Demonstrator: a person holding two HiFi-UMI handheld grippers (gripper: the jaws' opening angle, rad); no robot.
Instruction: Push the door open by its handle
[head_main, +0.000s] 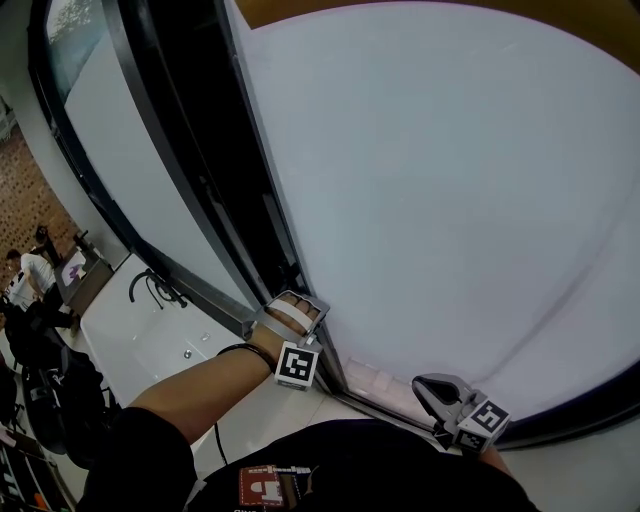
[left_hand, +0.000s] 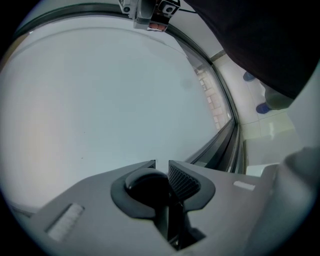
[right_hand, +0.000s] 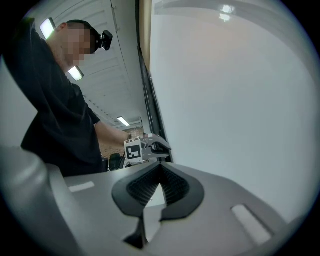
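Nearest, 5 o'clock in head view: right tongs clenched, empty. At 6 o'clock, left tongs clamp the dark handle at the door edge. We judge the grasp made. Next: steady forward push, grip kept.

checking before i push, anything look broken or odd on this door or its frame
Nothing stands out. The frosted door panel looks unmarked, its dark frame intact. The left gripper is closed on the dark handle; the right gripper is shut, empty.
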